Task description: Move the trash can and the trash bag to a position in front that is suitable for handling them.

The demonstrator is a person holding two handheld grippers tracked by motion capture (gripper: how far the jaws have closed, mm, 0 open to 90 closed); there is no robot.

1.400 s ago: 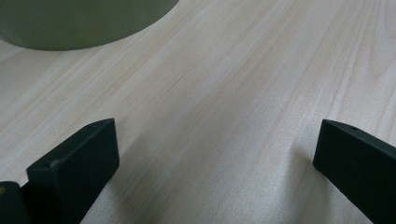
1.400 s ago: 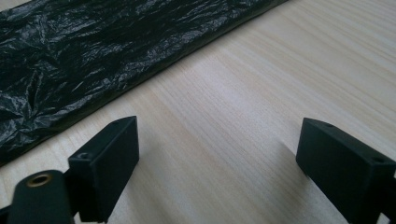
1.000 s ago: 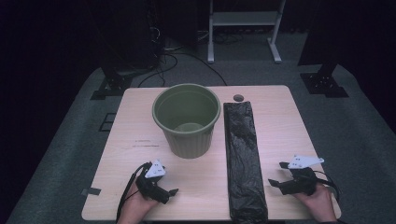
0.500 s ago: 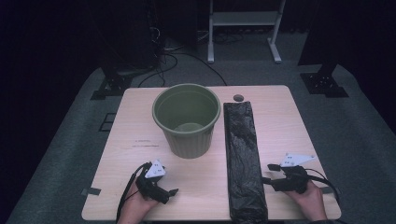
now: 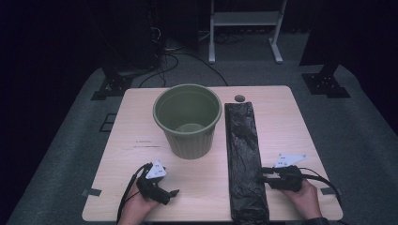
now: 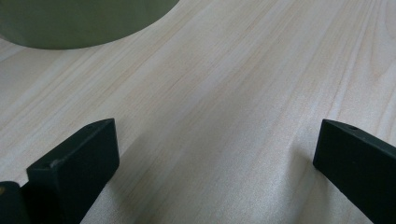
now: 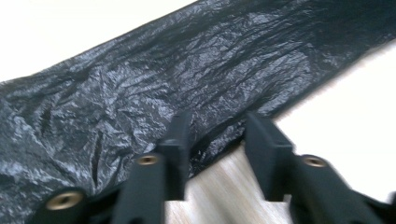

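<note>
At lower left of the high view, the left claw (image 5: 174,192) rests on the counter (image 5: 136,122), jaws wide apart around bare wood. The green bucket (image 5: 187,119) stands at centre. Right of it lies the black bag (image 5: 243,154); at lower right, the right claw (image 5: 263,174) has been closing at the bag's edge, not yet clamped.

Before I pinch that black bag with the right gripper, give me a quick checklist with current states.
1. Right gripper at the edge of the black bag: ok.
2. Bag edge between its jaws, which have just been closing: ok; a gap remains.
3. Pads pressing the plastic: not ok yet.
4. Left gripper open over bare table, holding nothing: ok.
5. Green bin upright, empty, beside the bag: ok.
6. Bag flat and folded along the table: ok; which end is the opening, cannot tell.
</note>
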